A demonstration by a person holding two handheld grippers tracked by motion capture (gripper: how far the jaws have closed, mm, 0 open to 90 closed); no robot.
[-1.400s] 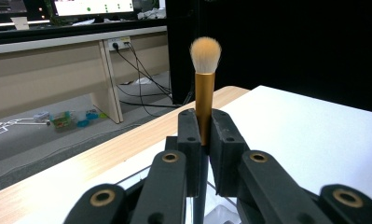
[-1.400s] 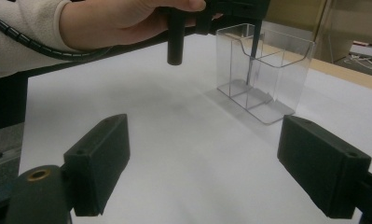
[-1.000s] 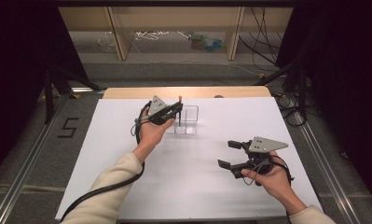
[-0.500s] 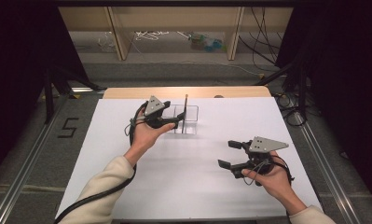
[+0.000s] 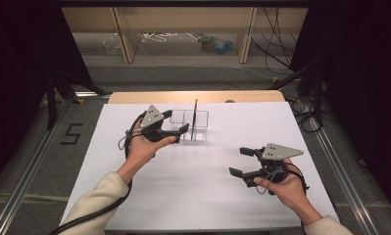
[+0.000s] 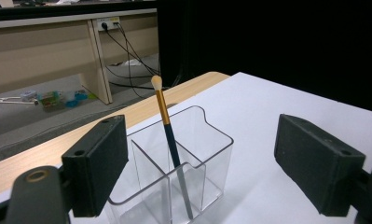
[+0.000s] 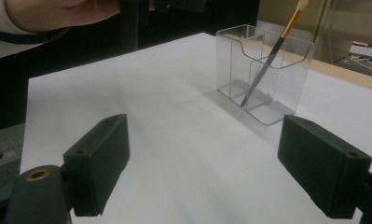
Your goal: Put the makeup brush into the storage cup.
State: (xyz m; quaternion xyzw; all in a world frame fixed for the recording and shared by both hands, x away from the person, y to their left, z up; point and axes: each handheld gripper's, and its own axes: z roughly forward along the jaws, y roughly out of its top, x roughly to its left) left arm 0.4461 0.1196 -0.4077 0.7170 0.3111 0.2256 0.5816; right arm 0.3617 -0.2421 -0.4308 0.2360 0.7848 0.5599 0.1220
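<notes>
Brush (image 6: 167, 128) stands tilted in the right-hand compartment of the clear holder (image 5: 189, 125), near the far edge of the white tabletop (image 5: 193, 196). A second ago my left hand-held gripper (image 5: 182, 130) clenched it; its jaws have just been opening, released, and now sit just left of the holder with nothing between them. My right hand-held gripper (image 5: 239, 161) rests released, well apart, broad bare tabletop around it.

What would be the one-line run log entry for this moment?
left hand-held gripper: open, jaws just opened | brush: standing in clear organizer | right hand-held gripper: open
</notes>
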